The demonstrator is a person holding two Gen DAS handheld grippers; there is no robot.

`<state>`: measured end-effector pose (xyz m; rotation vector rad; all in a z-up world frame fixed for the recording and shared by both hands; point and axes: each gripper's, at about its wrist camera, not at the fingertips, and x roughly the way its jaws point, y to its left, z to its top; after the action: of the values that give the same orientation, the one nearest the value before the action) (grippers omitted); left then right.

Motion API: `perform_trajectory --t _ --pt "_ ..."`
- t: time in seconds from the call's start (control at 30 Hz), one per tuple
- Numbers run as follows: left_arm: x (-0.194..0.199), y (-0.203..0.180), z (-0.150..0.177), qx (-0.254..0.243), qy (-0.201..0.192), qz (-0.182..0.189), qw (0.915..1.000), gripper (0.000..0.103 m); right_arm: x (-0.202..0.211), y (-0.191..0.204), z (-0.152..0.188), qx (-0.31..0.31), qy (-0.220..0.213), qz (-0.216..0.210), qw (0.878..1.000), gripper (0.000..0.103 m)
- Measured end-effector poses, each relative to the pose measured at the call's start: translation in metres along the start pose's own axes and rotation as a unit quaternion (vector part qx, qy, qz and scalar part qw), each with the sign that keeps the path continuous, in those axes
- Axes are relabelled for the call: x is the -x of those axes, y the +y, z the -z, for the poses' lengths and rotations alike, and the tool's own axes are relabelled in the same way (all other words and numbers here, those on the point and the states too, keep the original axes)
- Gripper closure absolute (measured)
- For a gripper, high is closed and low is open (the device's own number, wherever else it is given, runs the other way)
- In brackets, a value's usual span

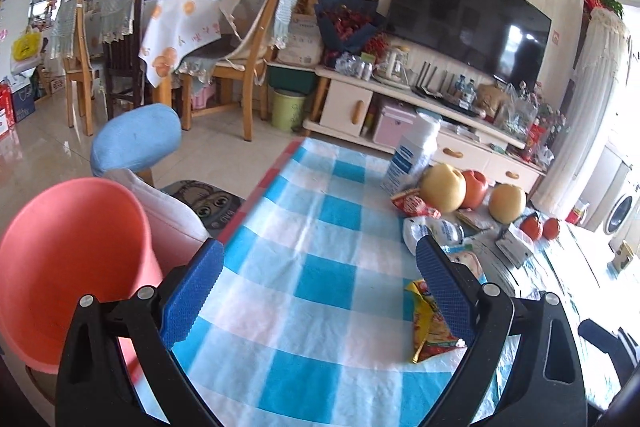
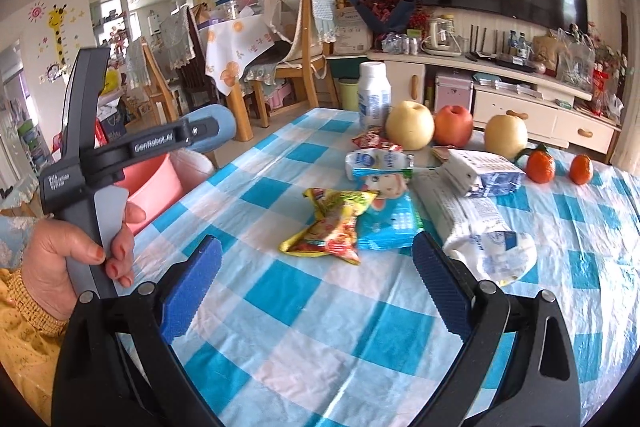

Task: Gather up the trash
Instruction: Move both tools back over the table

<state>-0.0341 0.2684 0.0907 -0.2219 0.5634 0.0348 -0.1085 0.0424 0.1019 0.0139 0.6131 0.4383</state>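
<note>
At far left of the right wrist view, the left gripper (image 2: 200, 131) hangs beside the pink bin (image 2: 150, 183), jaws spread and empty. Mid-frame on the bench (image 2: 280, 287) lie a yellow snack wrapper (image 2: 328, 227), a blue packet (image 2: 390, 223) and a crumpled white bag (image 2: 476, 227). The right gripper (image 2: 318, 287), jaws spread and empty, risks pinching the loose checked cloth with the wrapper and dragging the fruit (image 2: 410, 125).
</note>
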Motion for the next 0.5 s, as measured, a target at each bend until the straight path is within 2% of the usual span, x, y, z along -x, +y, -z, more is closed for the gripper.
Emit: perform_trajectory --t 0.13,0.3,0.5 --pt "-0.011 -0.012 0.003 -0.001 0.020 0.010 0.9997 0.007 0.003 -0.021 0.001 -0.011 -0.006 0.013 1.000 0.007" --pt "-0.027 -0.027 0.004 -0.001 0.040 0.023 0.9989 0.007 0.007 -0.060 -0.003 -0.056 -0.014 0.024 0.998 0.007" --pt "-0.060 -0.052 -0.005 0.019 0.079 0.056 0.9951 0.007 0.010 -0.109 -0.006 -0.111 -0.015 0.054 0.992 0.007"
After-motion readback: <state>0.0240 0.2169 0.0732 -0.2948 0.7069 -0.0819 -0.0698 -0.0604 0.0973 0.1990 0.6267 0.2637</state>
